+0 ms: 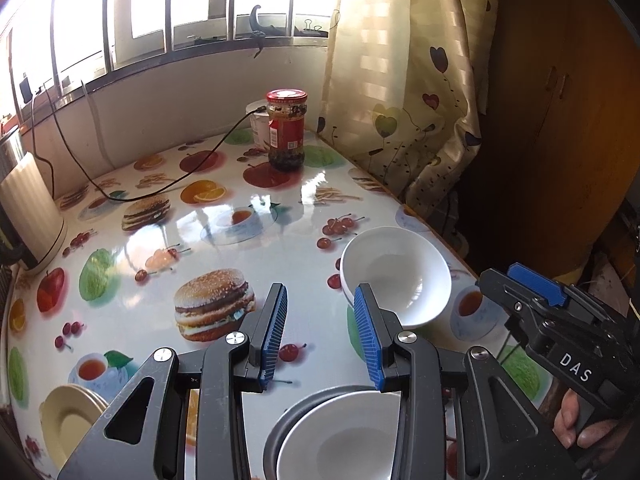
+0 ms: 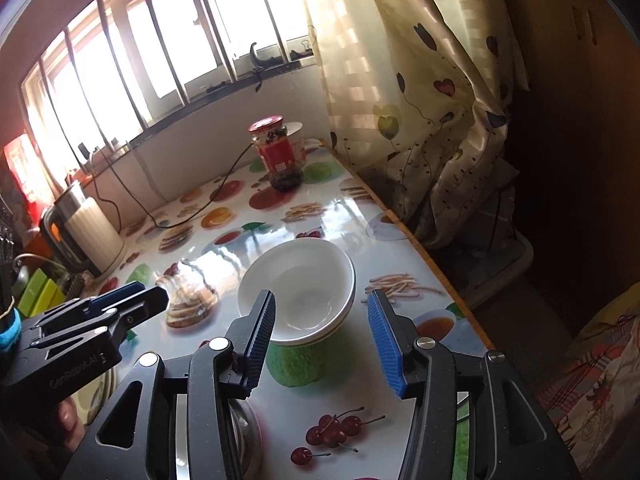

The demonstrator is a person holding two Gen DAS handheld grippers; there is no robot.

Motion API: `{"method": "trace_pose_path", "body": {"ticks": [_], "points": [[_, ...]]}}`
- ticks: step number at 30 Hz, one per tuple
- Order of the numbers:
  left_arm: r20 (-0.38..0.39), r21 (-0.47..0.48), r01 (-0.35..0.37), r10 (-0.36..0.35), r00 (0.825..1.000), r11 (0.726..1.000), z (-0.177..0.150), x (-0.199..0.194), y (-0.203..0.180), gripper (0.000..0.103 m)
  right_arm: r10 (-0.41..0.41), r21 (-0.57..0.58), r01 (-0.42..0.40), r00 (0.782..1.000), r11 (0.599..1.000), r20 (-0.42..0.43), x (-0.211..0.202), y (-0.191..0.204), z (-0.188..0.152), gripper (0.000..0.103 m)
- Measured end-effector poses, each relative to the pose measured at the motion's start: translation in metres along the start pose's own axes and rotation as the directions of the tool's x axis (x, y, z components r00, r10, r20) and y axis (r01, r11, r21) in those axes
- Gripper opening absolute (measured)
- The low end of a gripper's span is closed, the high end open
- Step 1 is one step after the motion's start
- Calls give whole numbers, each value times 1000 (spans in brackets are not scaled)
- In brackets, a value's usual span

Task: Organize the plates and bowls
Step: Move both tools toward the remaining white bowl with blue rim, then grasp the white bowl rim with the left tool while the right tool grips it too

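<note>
A stack of white bowls [image 1: 396, 276] [image 2: 298, 292] stands near the table's right edge. A second white bowl [image 1: 340, 436] sits in a grey dish under my left gripper. A cream plate [image 1: 68, 416] lies at the near left. My left gripper [image 1: 320, 332] is open and empty, above the table just left of the bowl stack. My right gripper [image 2: 322, 340] is open and empty, its jaws either side of the near rim of the bowl stack without touching it. The right gripper also shows in the left wrist view [image 1: 532, 292], the left in the right wrist view [image 2: 132, 300].
A red-lidded jar [image 1: 286, 132] and a white cup [image 1: 258, 124] stand at the far end, with a black cable [image 1: 160, 184] across the table. A cream kettle [image 1: 30, 208] is at the left edge. A curtain [image 1: 404, 80] hangs by the right edge.
</note>
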State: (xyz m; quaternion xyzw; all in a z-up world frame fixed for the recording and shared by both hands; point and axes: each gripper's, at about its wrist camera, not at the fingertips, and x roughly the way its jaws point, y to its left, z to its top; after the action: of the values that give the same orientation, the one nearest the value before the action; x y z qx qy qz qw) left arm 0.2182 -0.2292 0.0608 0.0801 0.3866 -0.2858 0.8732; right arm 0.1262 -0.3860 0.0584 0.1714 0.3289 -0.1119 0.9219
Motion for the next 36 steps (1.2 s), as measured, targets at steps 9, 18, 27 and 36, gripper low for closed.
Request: {"method": "trace_pose_path", "body": {"ticks": [9, 18, 27, 36], "points": [[-13, 13, 0, 0, 1000, 1000, 8, 12, -2, 36, -14, 10, 14, 1000, 1000, -5, 12, -11, 9, 48], [-19, 38, -17, 17, 1000, 999, 16, 26, -7, 36, -30, 16, 30, 999, 999, -22, 27, -17, 12, 48], [-74, 29, 13, -11, 997, 1000, 24, 52, -3, 36, -48, 26, 49, 998, 998, -44, 46, -26, 16, 49], [-137, 26, 21, -17, 990, 999, 24, 75, -2, 36, -51, 7, 52, 996, 999, -74, 69, -26, 17, 49]]}}
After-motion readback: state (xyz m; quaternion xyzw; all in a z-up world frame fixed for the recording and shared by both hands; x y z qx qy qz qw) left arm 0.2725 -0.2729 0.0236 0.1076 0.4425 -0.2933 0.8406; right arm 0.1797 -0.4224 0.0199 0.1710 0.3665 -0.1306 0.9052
